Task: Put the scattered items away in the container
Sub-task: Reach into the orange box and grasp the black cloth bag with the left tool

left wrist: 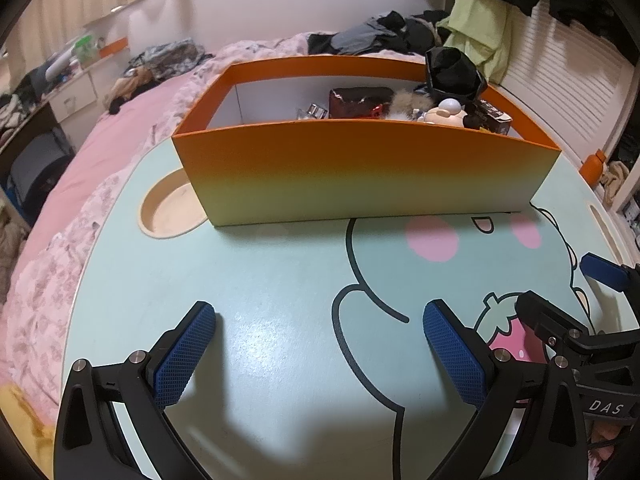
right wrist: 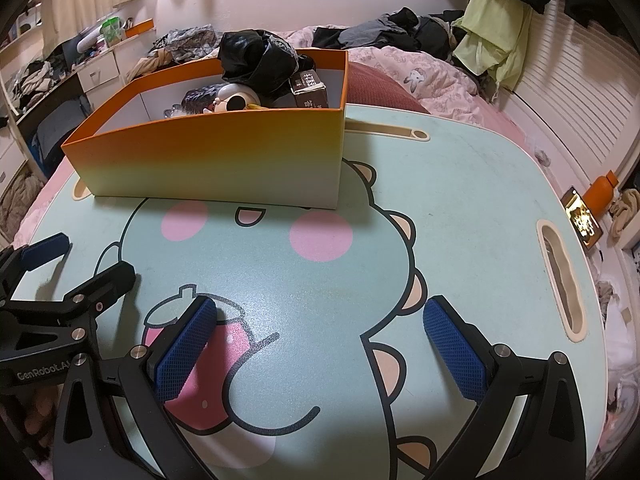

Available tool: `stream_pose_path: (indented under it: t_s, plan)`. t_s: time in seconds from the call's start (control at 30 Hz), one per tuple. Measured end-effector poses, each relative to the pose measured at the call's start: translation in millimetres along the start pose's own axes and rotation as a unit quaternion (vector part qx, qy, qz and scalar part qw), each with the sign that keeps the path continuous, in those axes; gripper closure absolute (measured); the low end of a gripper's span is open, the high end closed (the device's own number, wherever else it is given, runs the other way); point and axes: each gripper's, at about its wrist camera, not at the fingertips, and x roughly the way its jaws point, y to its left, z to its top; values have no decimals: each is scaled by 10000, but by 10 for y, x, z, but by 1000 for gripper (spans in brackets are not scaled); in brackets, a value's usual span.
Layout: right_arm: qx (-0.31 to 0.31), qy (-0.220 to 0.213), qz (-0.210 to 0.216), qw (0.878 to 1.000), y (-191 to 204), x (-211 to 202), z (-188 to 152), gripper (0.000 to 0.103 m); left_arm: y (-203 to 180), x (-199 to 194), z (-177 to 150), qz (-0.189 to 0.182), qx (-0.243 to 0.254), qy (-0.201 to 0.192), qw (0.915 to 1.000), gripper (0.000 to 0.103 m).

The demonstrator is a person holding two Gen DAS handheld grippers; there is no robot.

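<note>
- A mint-green lap table (left wrist: 280, 320) fills the lower two thirds of both views; its matte top carries a cartoon dinosaur with pink cheeks and a strawberry, a round recessed cup well (left wrist: 170, 210) at middle left of the left view, and a slotted handle hole (right wrist: 560, 276) at right of the right view.
- The table stands on a bed with pink bedding (left wrist: 120, 128); dark clothes (left wrist: 384, 32) are piled at upper centre, a pale green garment (right wrist: 492, 40) hangs at upper right before white slatted panels, and an orange bottle (right wrist: 602, 194) stands at the right edge.
- The orange box (left wrist: 360, 168), cardboard with an orange-to-yellow fade outside and white inside, is rectangular and open-topped; its long axis runs left to right across the far half of the table.
- Inside, toward its right end, lie a crumpled black bag (right wrist: 256, 60), a brown carton (right wrist: 310, 92), a white round toy (right wrist: 236, 100) and a dark red pouch (left wrist: 358, 102).
- The left gripper (left wrist: 320, 350) hovers with its jaws spread wide, blue textured pads (left wrist: 184, 356) empty.
- The right gripper (right wrist: 320, 350) is likewise spread wide, holding nothing.
</note>
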Motion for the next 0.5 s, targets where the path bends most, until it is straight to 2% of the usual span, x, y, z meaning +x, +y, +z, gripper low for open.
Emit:
stream_pose_path:
  t_s: [0.07,0.1,0.17,0.23,0.3,0.43,0.5]
  plan:
    - [23,6,21,10000,-7,10,8,0,2,-33,56,-36,74,242,9997,1]
    - [39,9,35,10000,-1,6,12,0,5,-81,90,-143,66,201,9997,6]
    - [55,10,51,10000,-12,-12,-8,0,89,-331,205,-309,68,-270,9991,8]
    - [46,1,48,10000,-16,-22,-12,0,167,-619,376,-220,118,-792,9965,8]
    - [52,6,37,10000,-8,-16,5,0,235,-796,634,-448,17,-1036,9936,8]
    - [59,6,38,10000,-15,-8,9,0,225,-727,1165,-1173,-293,-755,9898,8]
    - [60,7,49,10000,-10,-7,12,0,82,-592,1341,-1246,-193,-559,9904,8]
